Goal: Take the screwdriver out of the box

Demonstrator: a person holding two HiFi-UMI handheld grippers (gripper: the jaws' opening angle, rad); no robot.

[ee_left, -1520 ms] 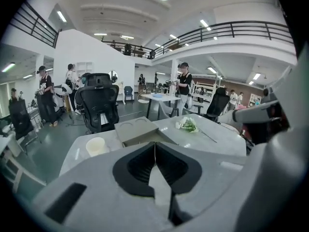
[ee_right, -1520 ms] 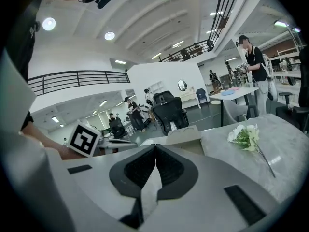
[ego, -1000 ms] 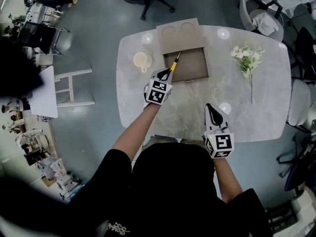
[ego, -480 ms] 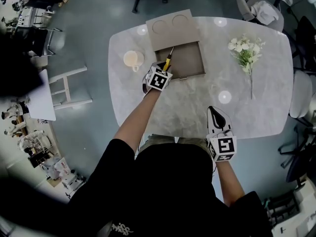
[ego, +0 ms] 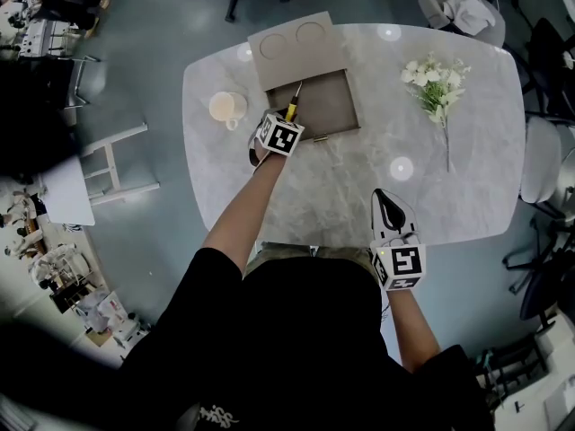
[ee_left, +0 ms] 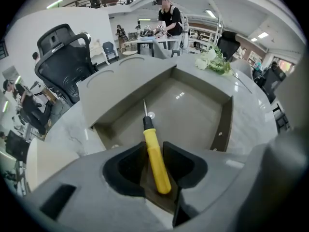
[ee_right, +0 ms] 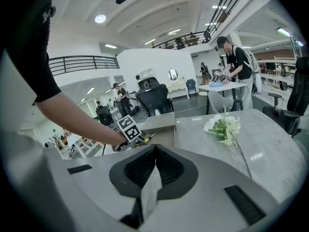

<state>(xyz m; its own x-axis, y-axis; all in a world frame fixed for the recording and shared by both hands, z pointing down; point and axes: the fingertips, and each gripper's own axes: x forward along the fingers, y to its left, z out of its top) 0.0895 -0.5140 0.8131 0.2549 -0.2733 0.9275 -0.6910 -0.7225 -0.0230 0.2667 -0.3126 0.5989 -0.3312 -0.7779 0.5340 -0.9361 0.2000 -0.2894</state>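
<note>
Yellow handle of the screwdriver (ee_left: 155, 158) lies between the jaws of my left claw (ee_left: 153, 146), which are opening, pads clear of it: released, not gripped. It sits in the cardboard box (ee_left: 224, 124), at the near-left corner. Its long axis runs straight ahead of the claw, with the shaft aimed at the far wall. The left wall is just beside it; there is open room to the right and above. My right claw (ee_right: 154, 151) is clenched and empty, well apart over the bench (ego: 341, 196), so the left is nearer. I judge a straight lift would clear the near rim.
</note>
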